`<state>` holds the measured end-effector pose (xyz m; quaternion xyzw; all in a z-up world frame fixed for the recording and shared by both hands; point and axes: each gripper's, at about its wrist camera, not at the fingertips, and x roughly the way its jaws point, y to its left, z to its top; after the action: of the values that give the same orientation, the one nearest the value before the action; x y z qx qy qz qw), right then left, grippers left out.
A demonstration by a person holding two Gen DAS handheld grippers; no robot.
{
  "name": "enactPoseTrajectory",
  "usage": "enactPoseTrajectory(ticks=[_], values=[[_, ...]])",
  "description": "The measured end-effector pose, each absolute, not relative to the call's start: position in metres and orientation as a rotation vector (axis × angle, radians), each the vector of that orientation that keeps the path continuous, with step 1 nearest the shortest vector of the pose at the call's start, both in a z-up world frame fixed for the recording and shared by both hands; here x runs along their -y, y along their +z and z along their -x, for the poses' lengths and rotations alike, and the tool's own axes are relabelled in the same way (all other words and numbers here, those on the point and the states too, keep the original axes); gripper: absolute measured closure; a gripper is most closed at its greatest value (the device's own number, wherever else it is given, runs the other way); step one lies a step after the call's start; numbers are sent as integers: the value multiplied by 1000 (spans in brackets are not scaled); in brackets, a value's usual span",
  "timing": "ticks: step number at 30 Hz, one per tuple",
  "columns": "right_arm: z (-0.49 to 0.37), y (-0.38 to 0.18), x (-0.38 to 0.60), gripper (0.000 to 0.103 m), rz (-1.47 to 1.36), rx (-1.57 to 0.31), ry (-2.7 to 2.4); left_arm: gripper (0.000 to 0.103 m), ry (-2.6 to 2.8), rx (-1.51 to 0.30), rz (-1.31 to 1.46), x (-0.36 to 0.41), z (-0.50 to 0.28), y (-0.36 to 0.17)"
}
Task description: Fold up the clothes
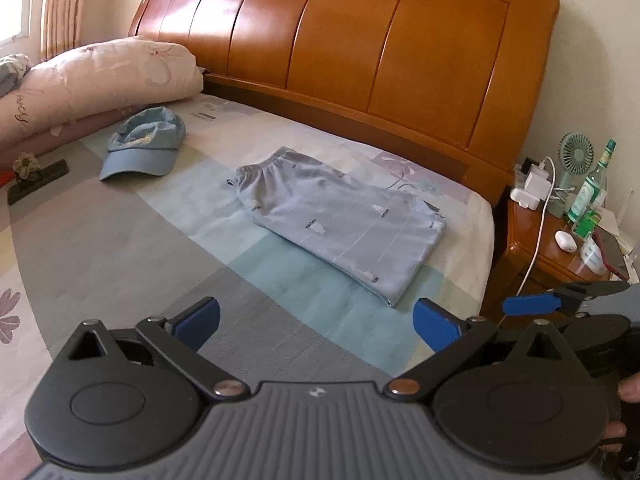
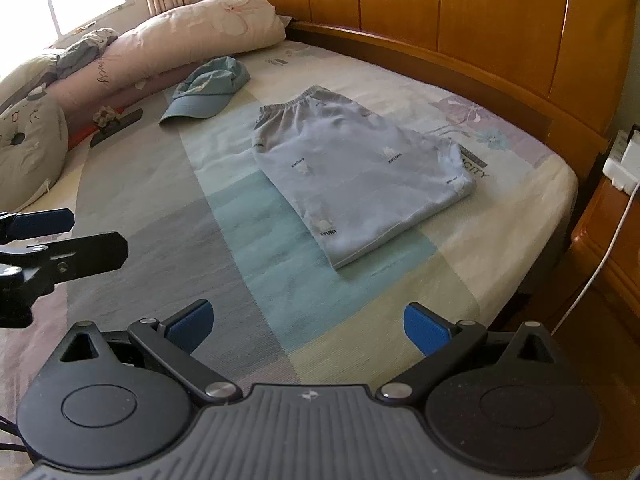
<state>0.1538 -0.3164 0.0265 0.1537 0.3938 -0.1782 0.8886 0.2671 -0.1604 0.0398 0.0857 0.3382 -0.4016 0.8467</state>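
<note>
A pair of light blue printed shorts [image 1: 340, 220] [image 2: 356, 176] lies folded flat on the bed [image 1: 120, 240] [image 2: 160, 208], waistband toward the headboard. My left gripper [image 1: 316, 324] hangs open above the sheet, short of the shorts' near corner, with nothing between its blue pads. My right gripper [image 2: 306, 326] is also wide open and empty, back from the shorts. The right gripper's blue fingers [image 1: 532, 305] show at the right edge of the left wrist view. The left gripper's fingers [image 2: 44, 222] show at the left edge of the right wrist view.
A blue cap [image 1: 144, 148] [image 2: 208, 88] lies left of the shorts, beside rolled pink bedding [image 1: 92, 84] [image 2: 192, 36]. The wooden headboard [image 1: 360, 48] stands behind. A nightstand [image 1: 560, 240] to the right carries a fan, bottles, chargers and a cable.
</note>
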Motion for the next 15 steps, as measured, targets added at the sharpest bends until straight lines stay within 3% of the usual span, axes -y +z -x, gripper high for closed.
enactPoseTrajectory(ticks=[15], values=[[-159, 33, 307, 0, -277, -831, -360, 1, -805, -732, -194, 161, -263, 37]])
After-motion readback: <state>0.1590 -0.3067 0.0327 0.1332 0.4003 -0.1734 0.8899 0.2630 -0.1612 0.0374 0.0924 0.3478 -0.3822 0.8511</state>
